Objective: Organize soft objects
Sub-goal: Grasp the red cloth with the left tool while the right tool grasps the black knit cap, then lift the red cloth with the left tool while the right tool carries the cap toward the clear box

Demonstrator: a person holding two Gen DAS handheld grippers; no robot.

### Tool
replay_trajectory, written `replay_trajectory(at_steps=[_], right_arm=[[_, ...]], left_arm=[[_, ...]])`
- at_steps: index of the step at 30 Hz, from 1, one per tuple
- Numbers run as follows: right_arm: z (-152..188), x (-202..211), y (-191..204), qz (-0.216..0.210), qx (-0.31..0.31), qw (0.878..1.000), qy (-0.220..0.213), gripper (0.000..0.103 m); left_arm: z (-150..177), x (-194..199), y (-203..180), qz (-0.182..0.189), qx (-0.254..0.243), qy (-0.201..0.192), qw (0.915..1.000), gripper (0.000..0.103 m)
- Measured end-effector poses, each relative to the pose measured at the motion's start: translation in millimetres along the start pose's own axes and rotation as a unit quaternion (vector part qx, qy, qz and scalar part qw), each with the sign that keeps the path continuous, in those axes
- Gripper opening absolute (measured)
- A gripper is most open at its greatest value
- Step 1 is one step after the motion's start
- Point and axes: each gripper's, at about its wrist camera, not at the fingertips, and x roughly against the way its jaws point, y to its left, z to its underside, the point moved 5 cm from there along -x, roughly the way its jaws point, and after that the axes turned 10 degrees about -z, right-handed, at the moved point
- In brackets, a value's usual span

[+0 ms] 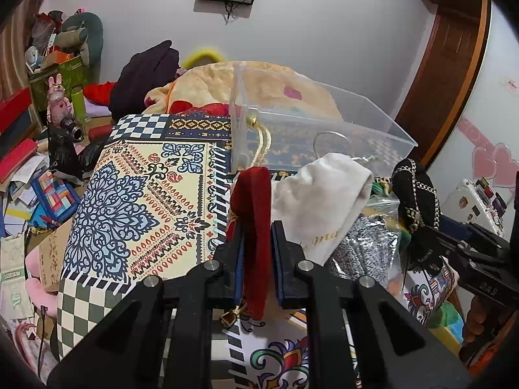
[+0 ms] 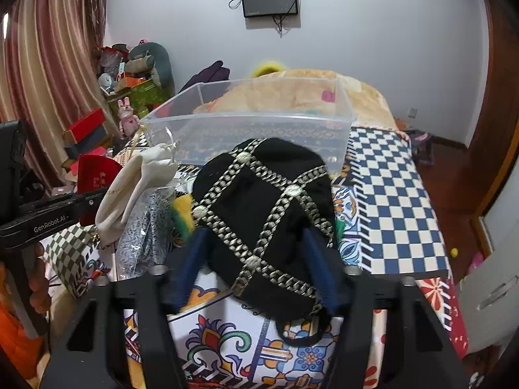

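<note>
My left gripper (image 1: 257,227) is shut on a red velvet pouch (image 1: 254,214) and holds it above the patterned bed cover; the pouch also shows in the right wrist view (image 2: 95,171). My right gripper (image 2: 256,236) is shut on a black pouch with silver chain trim (image 2: 262,207), also seen at the right of the left wrist view (image 1: 413,194). A cream drawstring pouch (image 1: 324,194) lies on a pile between them, also in the right wrist view (image 2: 136,184). A clear plastic bin (image 1: 318,129) (image 2: 246,123) stands just beyond, empty apart from a cord at its left corner.
A grey speckled item in a plastic bag (image 2: 142,227) and a yellow-green soft thing (image 2: 183,214) lie in the pile. A beige blanket (image 2: 324,94) is heaped behind the bin. Cluttered boxes and toys (image 1: 58,74) stand at the left. A wooden door (image 1: 447,64) is at the right.
</note>
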Motion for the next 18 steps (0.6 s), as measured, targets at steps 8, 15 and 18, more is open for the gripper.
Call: replay_trajectory(at_steps=[8,15,18], right_arm=[[3.3,5.4,-9.6,-0.013,-0.023,1.0,-0.004,0.013],[-3.5,26.3,-5.2,-0.012,-0.018,0.999,-0.033,0.009],[-11.3,38.6,-2.4,-0.01,-0.011,0.998,-0.053,0.009]], left_arm=[[-3.3,9.4,-3.1,-0.002,-0.008,-0.012,0.9999,0.013],[-14.0,28.0,-5.1,-0.002,-0.013,-0.036,0.9993,0.011],[-21.7,36.2,-6.4,0.001,-0.015,-0.049,0.9987,0.007]])
